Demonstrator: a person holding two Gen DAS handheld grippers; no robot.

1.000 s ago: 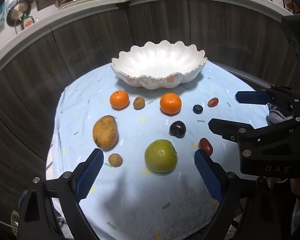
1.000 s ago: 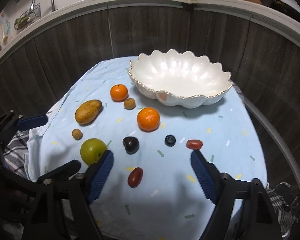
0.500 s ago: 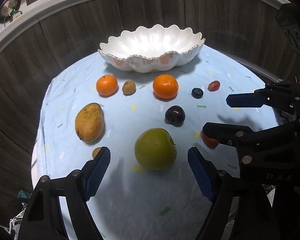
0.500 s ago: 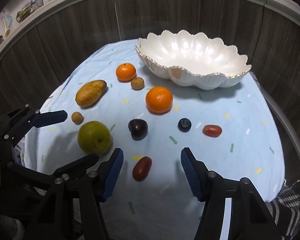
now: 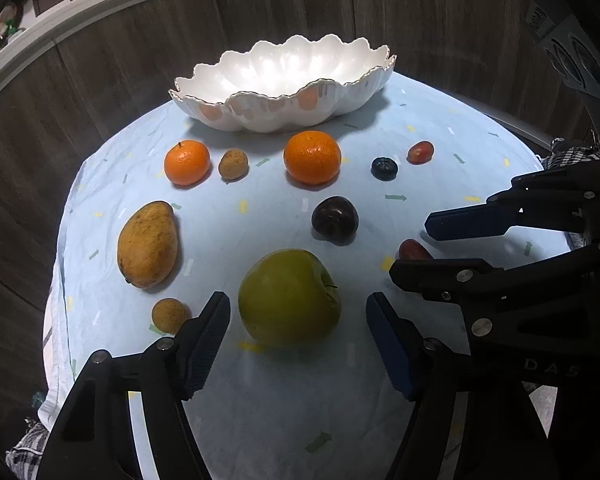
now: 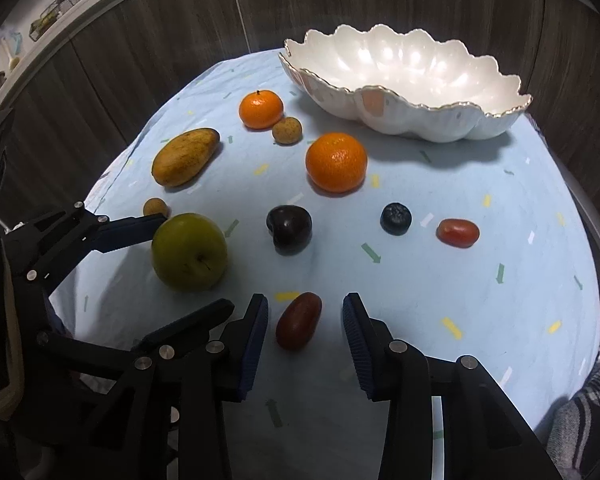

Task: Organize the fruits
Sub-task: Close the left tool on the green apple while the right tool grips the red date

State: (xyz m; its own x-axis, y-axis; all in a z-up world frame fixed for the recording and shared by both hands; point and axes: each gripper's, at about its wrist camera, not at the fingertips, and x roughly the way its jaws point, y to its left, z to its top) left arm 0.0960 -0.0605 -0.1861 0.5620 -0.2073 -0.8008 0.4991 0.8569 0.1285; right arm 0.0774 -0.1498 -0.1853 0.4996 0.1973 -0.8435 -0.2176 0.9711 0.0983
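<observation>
In the left wrist view a green apple lies on the light blue cloth between the blue pads of my left gripper. Its jaws are closing, with a small gap still on each side. In the right wrist view a dark red oval fruit lies between the pads of my right gripper. These jaws are closing too, and neither pad touches it. At the back of the cloth stands a white scalloped bowl.
Two oranges, a mango, a dark plum, a blueberry, a second red fruit and two small brown fruits lie on the cloth. Dark wood cabinets stand behind the table.
Both grippers have sunk toward the cloth and their jaws have narrowed. The apple now sits between the left pads, the dark red fruit between the right pads.
</observation>
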